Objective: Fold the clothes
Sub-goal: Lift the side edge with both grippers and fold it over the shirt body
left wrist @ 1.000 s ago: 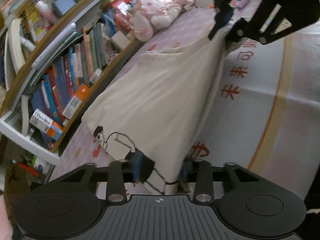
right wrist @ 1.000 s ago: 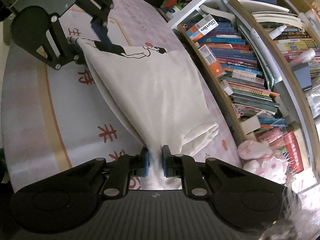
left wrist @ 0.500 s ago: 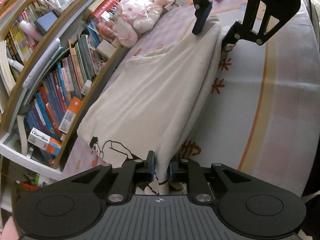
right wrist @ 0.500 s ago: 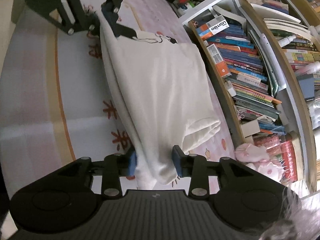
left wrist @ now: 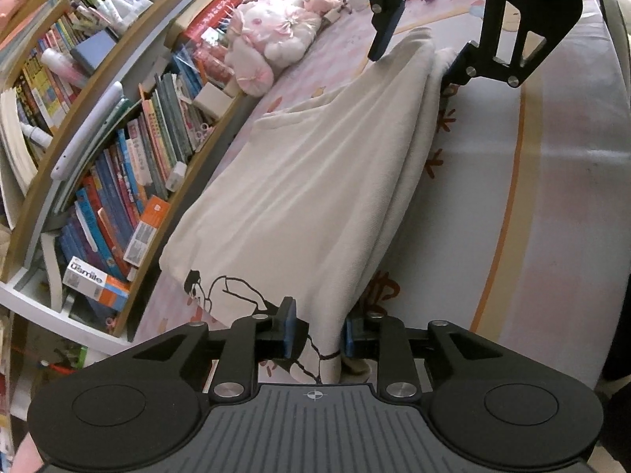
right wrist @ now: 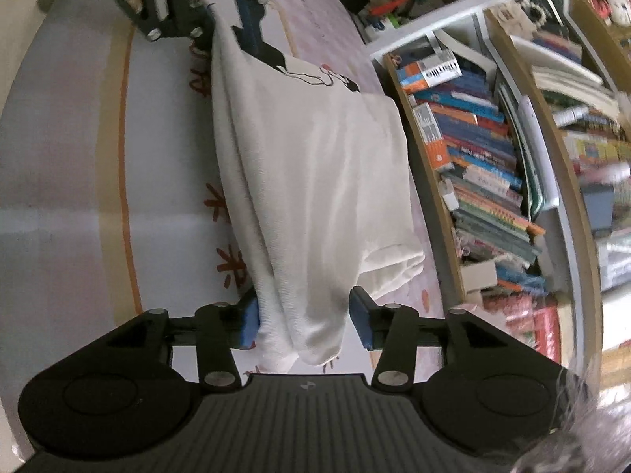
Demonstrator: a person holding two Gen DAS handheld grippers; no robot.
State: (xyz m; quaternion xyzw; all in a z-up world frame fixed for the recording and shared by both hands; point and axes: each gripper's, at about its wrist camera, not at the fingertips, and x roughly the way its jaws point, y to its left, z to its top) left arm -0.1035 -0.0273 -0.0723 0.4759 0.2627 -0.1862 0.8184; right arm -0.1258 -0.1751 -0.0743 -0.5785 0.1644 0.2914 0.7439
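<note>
A cream garment (left wrist: pixel 315 181) with a black line drawing lies folded lengthwise on the bed sheet (left wrist: pixel 552 236). My left gripper (left wrist: pixel 318 333) straddles the printed end. Its jaws are opening, and the blue pads (left wrist: pixel 290 329) stand slightly off the narrow fold between them. My right gripper (right wrist: pixel 304 321) is at the plain end of the garment (right wrist: pixel 315 197). Its jaws are opening wide, with the bunched cloth loose between them. Each gripper also shows in the other's view, the right gripper (left wrist: pixel 412 67) and the left gripper (right wrist: pixel 226 13) both astride the cloth's ridge.
A crowded bookshelf (left wrist: pixel 118 197) runs along the far side of the bed, also seen as the bookshelf (right wrist: pixel 493 177). Pink plush toys (left wrist: pixel 272 35) sit beyond the garment. The sheet has red characters and an orange stripe (left wrist: pixel 508 216) on the near side.
The right jaws, shut on the cloth a second ago, have spread wide and the garment's end has sagged. The left jaws narrowed onto the fold, then parted a little.
</note>
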